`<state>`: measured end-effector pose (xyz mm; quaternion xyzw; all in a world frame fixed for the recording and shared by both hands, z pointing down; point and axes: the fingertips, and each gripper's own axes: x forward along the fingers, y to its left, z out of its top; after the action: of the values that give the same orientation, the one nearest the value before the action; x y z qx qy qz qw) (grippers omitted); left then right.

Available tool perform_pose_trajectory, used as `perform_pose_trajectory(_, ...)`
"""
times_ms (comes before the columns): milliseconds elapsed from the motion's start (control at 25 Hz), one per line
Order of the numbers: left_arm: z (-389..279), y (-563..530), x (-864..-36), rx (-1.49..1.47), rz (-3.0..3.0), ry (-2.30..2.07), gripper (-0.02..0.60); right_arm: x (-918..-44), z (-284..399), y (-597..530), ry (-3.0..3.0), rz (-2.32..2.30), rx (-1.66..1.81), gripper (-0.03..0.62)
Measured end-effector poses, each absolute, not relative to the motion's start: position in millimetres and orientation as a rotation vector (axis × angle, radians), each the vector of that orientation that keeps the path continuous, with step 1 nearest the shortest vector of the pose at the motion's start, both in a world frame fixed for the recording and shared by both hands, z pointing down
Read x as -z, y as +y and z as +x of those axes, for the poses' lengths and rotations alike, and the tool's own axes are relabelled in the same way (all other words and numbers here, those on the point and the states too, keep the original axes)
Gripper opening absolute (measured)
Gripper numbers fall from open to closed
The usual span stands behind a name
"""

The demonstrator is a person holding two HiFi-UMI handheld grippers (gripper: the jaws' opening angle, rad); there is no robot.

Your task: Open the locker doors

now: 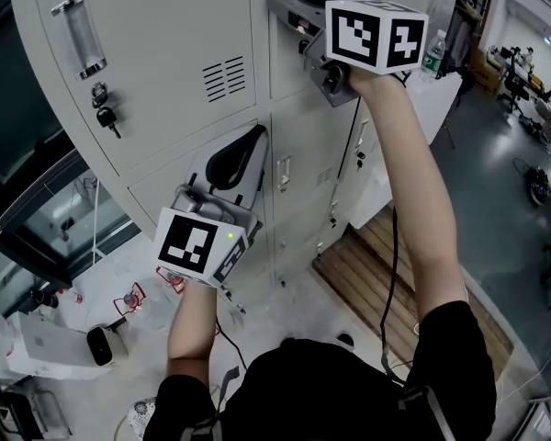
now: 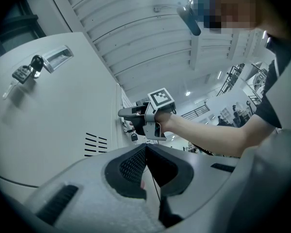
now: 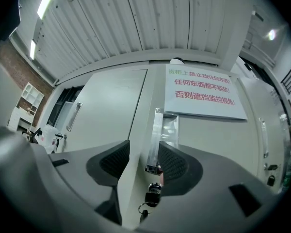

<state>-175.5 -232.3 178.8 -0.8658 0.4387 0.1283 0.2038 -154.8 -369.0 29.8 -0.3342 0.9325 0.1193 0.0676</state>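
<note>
Grey lockers (image 1: 165, 72) fill the head view. My left gripper (image 1: 254, 139) reaches up to a lower locker door (image 1: 165, 184), and its jaws are shut on that door's thin right edge (image 2: 151, 191), which shows between the black pads (image 2: 132, 166). My right gripper (image 1: 275, 0) is higher up at an upper locker door (image 3: 136, 130). Its jaws are shut on that door's edge beside the clear handle (image 3: 157, 140), above a lock with a key (image 3: 152, 198). In the left gripper view the right gripper (image 2: 128, 113) sits against the locker front.
The upper-left locker has a clear handle (image 1: 80, 35) and hanging keys (image 1: 103, 113). A white sign with red print (image 3: 203, 93) is stuck on a door. A wooden pallet (image 1: 413, 274) lies at the lockers' foot. A water bottle (image 1: 432, 53) stands beyond. Clutter lies on the floor at left (image 1: 101, 343).
</note>
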Motion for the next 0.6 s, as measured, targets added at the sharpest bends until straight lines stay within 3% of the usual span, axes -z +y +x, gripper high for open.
perform_pose_trajectory(600,-152,-231,-185,-0.346,-2.443,1.19,0.015,-30,-124,-349,2.775,-1.058,-0.435,0.163)
